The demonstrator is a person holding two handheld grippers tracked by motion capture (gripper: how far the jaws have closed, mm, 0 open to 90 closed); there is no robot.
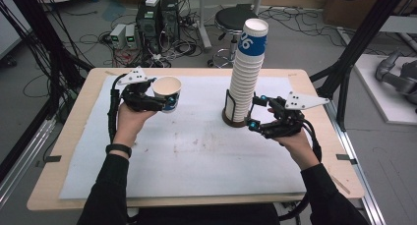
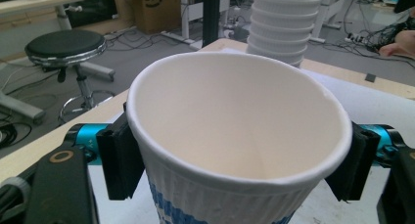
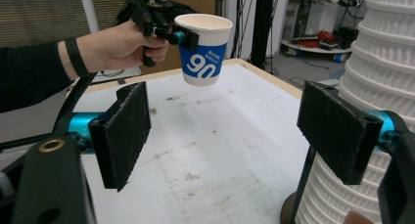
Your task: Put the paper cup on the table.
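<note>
The left gripper [image 1: 167, 100] holds a single paper cup [image 1: 166, 93] upright and clear of the table, its pads [image 2: 120, 160] pressed on opposite sides of the ribbed wall just under the rolled rim, so the printed blue band and the base hang below the fingers with nothing beneath them. In the left gripper view the rim looks slightly squeezed out of round between the pads, which suggests the grip is firm but on a soft wall. The right gripper [image 1: 256, 110] sits low beside the tall stack of paper cups [image 1: 247, 70] in its dark holder [image 1: 230, 113], jaws standing wide with nothing between them; in the right gripper view one pad [image 3: 336, 128] is just in front of the stack's lower cups without clearly touching them. The white mat [image 1: 196, 151] under the left fingers is bare. The main risk, as I judge it, is the cup itself: a harder squeeze could buckle the thin wall and let it pop out, while a slack hold near the rim could let it tip or slide down through the pads. On the other side, the stack rises far above its holder, so a sideways nudge from the open right fingers could lean it over or topple it.
</note>
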